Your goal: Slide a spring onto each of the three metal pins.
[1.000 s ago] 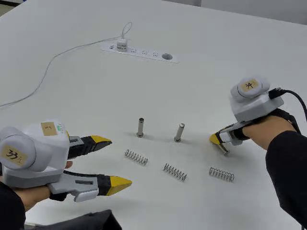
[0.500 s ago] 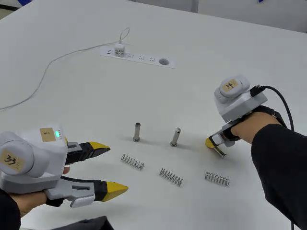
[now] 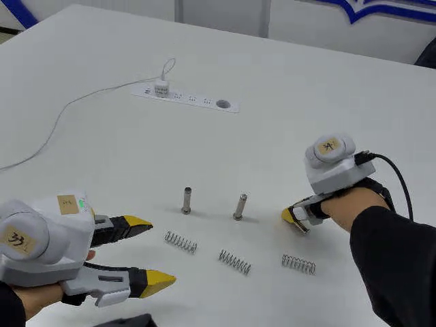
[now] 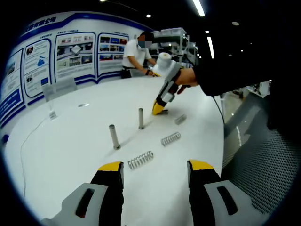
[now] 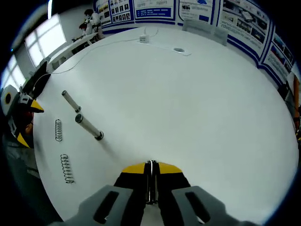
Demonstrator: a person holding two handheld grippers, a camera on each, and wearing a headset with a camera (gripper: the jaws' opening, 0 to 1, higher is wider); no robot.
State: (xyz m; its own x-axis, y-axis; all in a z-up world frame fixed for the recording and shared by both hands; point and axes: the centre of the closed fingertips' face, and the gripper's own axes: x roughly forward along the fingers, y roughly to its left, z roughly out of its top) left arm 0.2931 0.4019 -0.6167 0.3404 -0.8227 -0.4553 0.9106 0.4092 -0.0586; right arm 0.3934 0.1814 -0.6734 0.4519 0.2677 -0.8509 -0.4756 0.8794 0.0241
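Bare white desk [image 3: 306,102] lies open toward its far edge at 12 o'clock, crossed by a power strip [image 3: 184,97] and its cable [image 3: 68,112]; the left pin [image 3: 187,200] and the right pin [image 3: 239,206] stand upright mid-desk, well apart, with three springs [image 3: 234,261] lying loose in a row at their 6 o'clock; the right hand-held gripper [image 3: 291,216], at 3 o'clock of them with the wrist bent down, is clamped on the third pin [image 3: 300,226], tilted low over the desk; the left hand-held gripper [image 3: 155,250], at 8 o'clock, lies level, jaws apart, aimed at the springs
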